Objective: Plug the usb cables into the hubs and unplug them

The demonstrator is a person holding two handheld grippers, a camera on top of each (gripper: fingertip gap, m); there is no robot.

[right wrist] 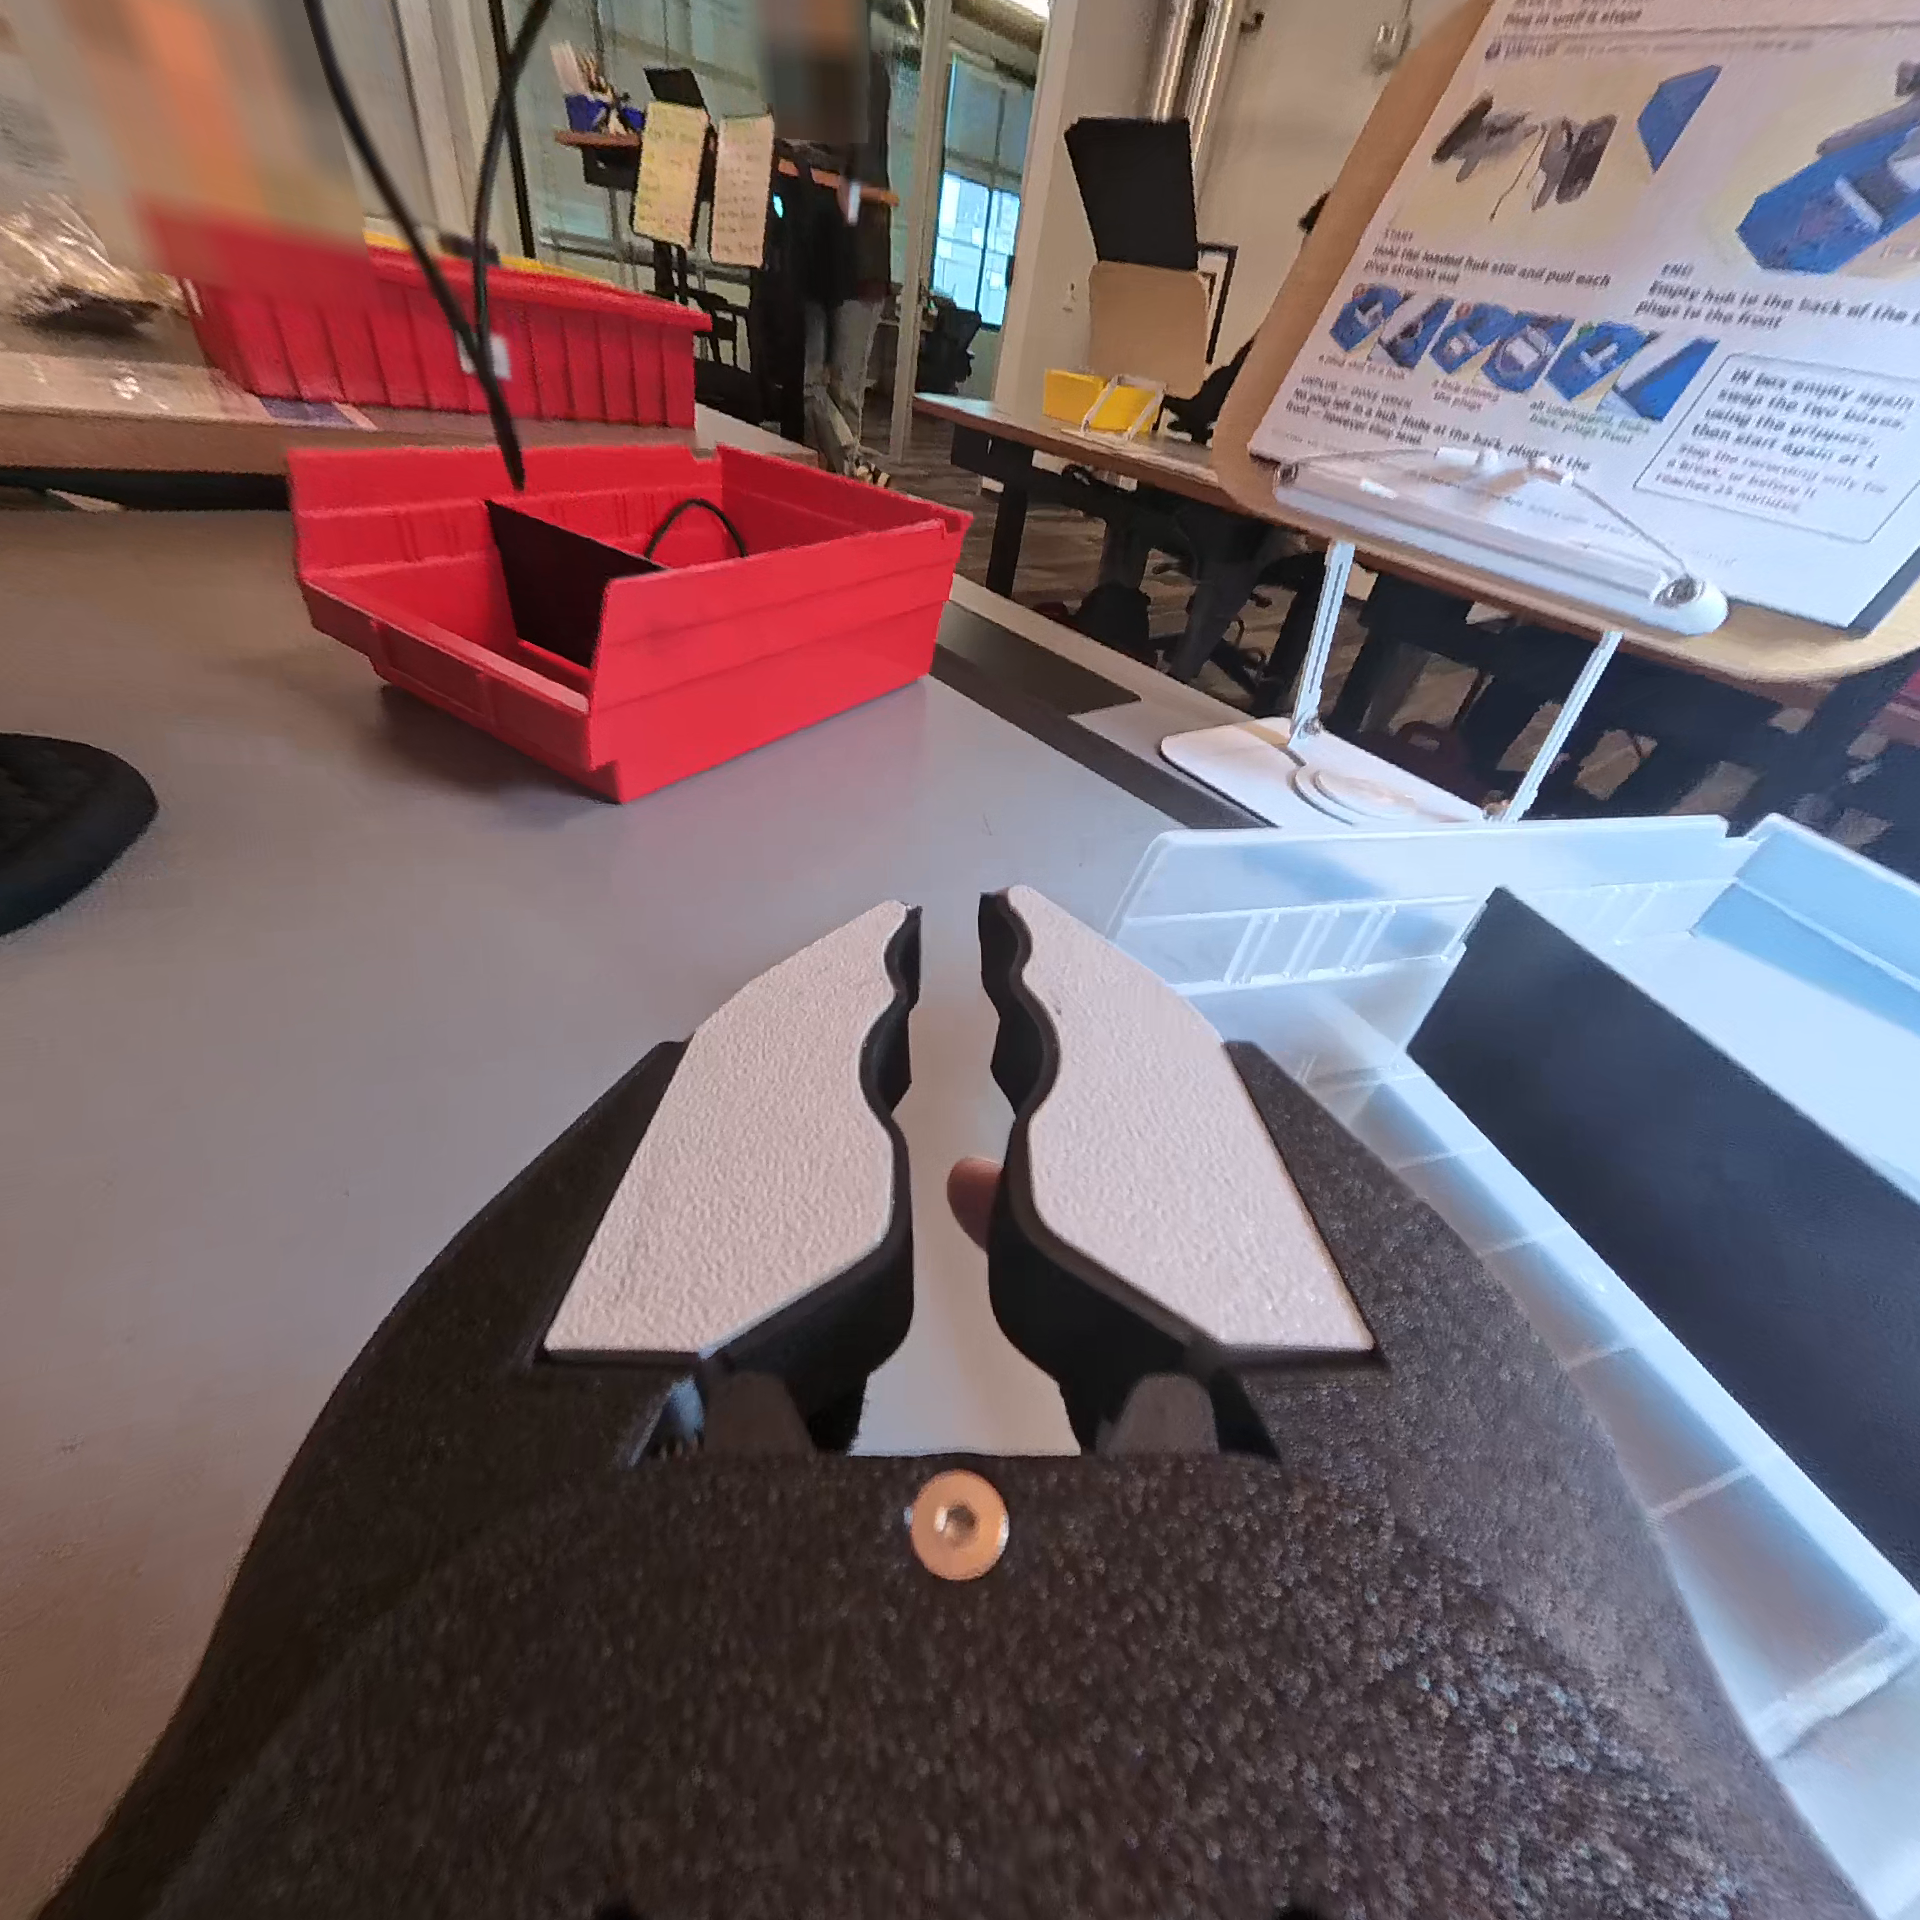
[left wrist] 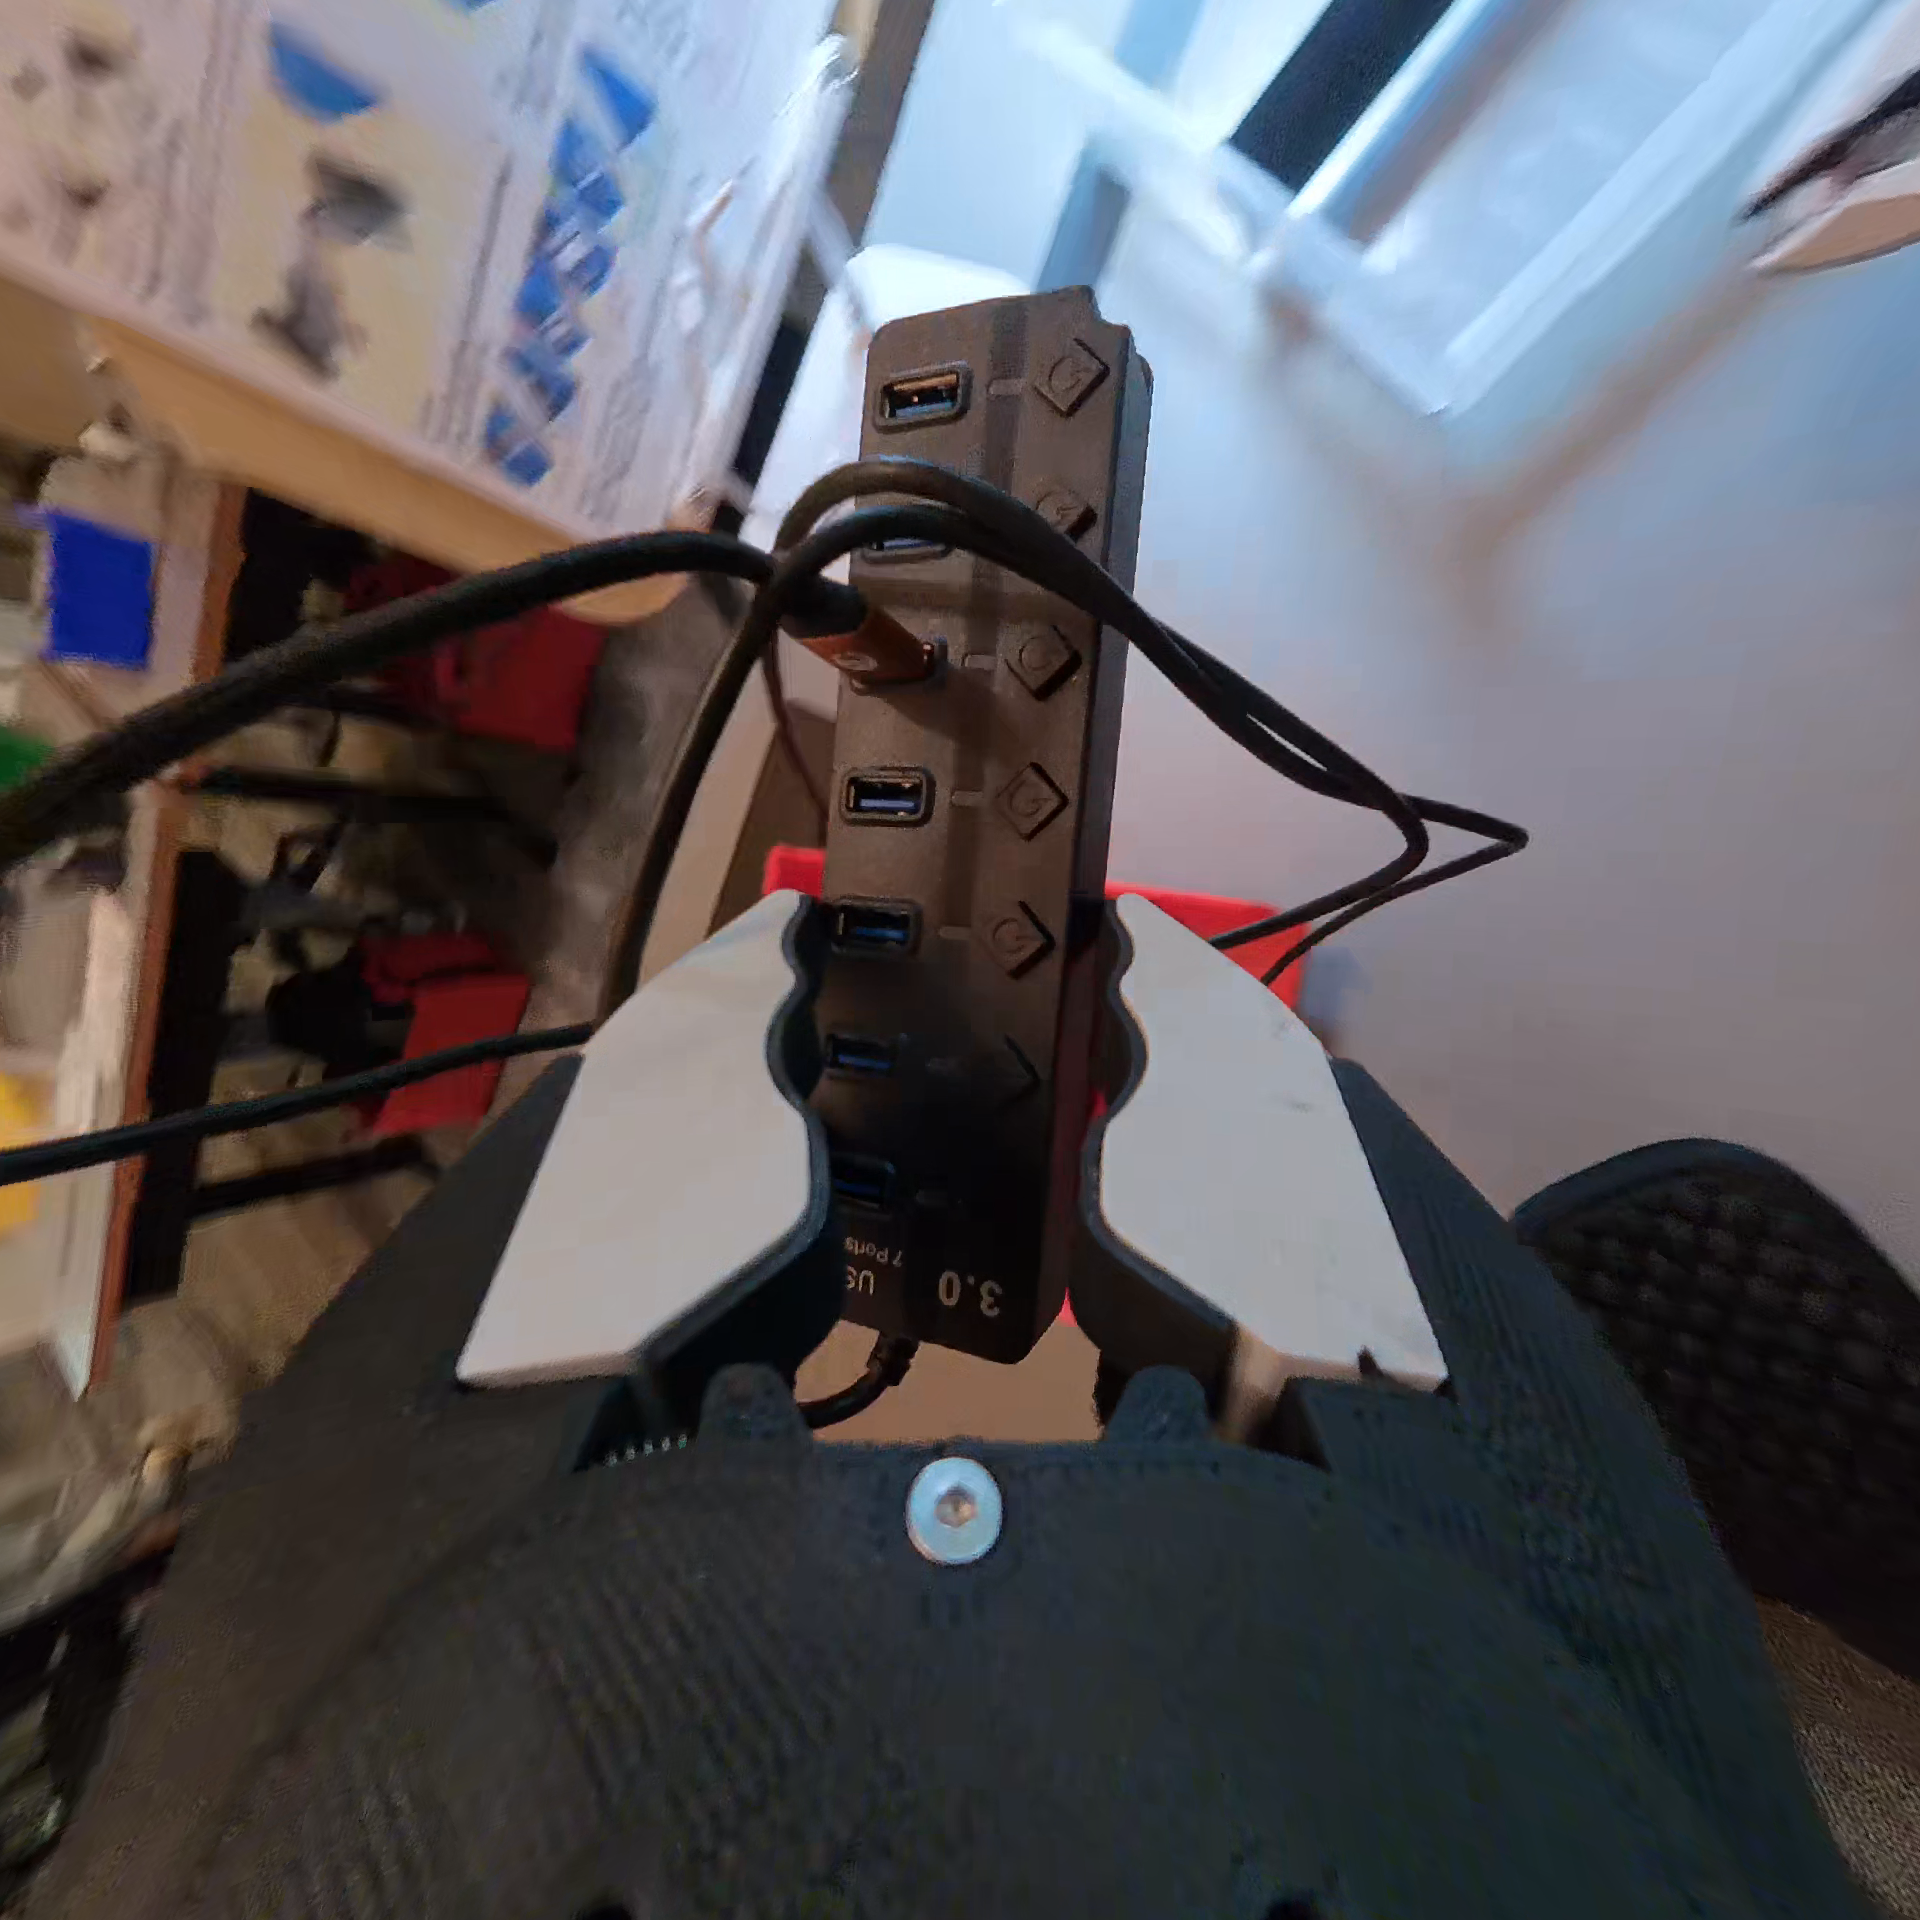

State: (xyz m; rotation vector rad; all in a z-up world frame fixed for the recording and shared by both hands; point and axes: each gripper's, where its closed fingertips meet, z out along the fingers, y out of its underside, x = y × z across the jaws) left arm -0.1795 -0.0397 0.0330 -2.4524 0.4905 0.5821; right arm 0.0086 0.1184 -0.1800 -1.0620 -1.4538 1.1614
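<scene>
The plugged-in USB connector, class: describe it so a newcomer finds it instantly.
Start at the black hub held upright in the left gripper. Count three ports down from its top. The orange-metal plug on a black cable sits there, the only one visibly seated; the ports with clear openings are empty.

Red bin [right wrist: 665, 665] sits on the grey tabletop [right wrist: 312, 1039], a black divider [right wrist: 556, 592] upright inside it. Clear plastic bin [right wrist: 1299, 935] lies near right, and an instruction board [right wrist: 1621, 312] leans on its white stand [right wrist: 1320, 675] behind.

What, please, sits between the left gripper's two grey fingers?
In the left wrist view, the black seven-port USB hub stands clamped between the left gripper's fingers.
</scene>
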